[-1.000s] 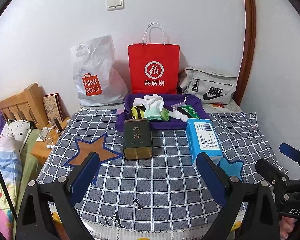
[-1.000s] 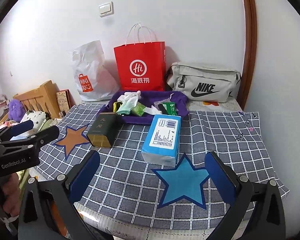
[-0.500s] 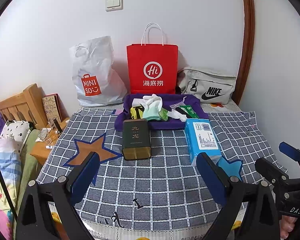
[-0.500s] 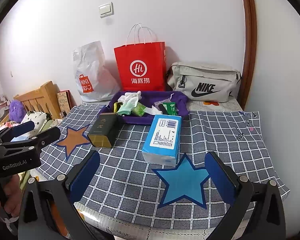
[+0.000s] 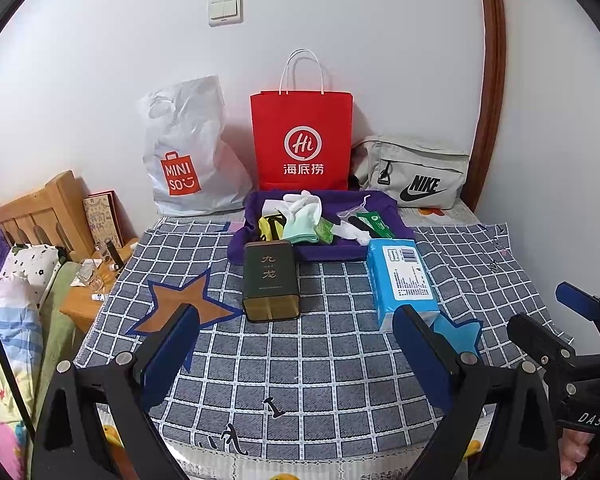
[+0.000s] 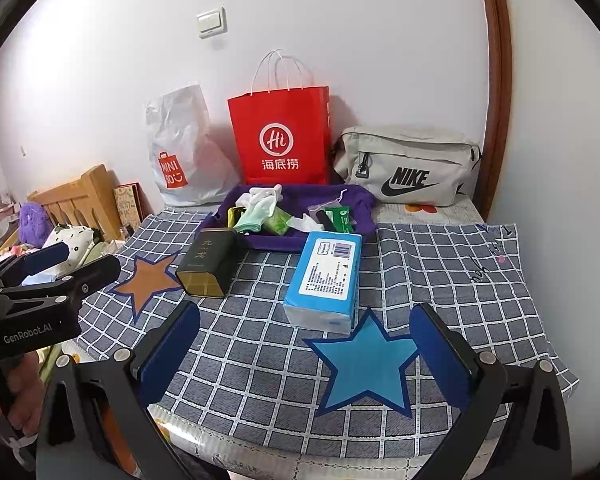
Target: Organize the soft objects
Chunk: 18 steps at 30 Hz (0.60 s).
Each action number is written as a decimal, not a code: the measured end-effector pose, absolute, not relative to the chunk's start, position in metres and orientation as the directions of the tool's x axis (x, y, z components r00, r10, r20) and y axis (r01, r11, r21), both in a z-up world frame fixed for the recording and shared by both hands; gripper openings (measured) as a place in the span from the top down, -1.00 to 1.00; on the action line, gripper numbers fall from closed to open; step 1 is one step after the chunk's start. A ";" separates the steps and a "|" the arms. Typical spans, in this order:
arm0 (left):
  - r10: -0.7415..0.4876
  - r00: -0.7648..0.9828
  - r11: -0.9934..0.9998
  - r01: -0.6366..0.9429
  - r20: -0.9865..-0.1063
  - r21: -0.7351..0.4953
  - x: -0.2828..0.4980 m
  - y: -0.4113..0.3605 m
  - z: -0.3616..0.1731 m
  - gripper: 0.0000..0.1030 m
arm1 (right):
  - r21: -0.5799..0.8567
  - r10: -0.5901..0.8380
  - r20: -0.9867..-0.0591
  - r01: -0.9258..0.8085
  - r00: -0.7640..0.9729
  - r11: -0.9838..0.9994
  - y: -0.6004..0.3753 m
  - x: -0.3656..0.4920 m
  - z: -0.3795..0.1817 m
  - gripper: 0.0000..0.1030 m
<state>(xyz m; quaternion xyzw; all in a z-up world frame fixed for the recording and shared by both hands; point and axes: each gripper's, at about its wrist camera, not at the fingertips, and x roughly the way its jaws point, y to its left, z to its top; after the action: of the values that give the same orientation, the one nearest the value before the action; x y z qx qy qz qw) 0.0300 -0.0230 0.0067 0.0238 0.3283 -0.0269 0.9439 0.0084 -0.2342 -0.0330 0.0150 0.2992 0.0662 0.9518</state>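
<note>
Gloves [image 5: 304, 216] and small soft packets – purple tray [image 5: 396, 216], far side of table [image 5: 300, 360]; light, limp, pinch a bunched fold – left claw [image 5: 296, 354], right claw [image 6: 306, 354] both apart, empty

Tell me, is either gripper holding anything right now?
No. The left gripper and the right gripper are both open and empty, above the checked cloth.

Checked cloth [image 5: 320, 360] w/ purple tray [image 5: 396, 216], dark tin [image 5: 271, 280], blue tissue pack [image 5: 404, 280], prob. tissues.
</note>
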 end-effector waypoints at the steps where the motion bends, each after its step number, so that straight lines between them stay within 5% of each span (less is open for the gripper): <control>1: -0.035 0.783 0.997 0.067 -0.621 0.028 0.030 -0.023 0.007 -0.90 | 0.068 0.135 -0.567 -0.117 0.813 0.991 -0.234 0.008 -0.033 -1.00; 18: -0.040 0.782 0.997 0.070 -0.622 0.025 0.030 -0.024 0.010 -0.90 | 0.069 0.136 -0.565 -0.118 0.814 0.991 -0.234 0.007 -0.032 -1.00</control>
<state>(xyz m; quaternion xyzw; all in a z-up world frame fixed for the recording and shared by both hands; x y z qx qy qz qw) 0.0296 -0.0242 0.0100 0.0232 0.3288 -0.0291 0.9437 0.0067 -0.2340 -0.0320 0.0152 0.2979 0.0665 0.9521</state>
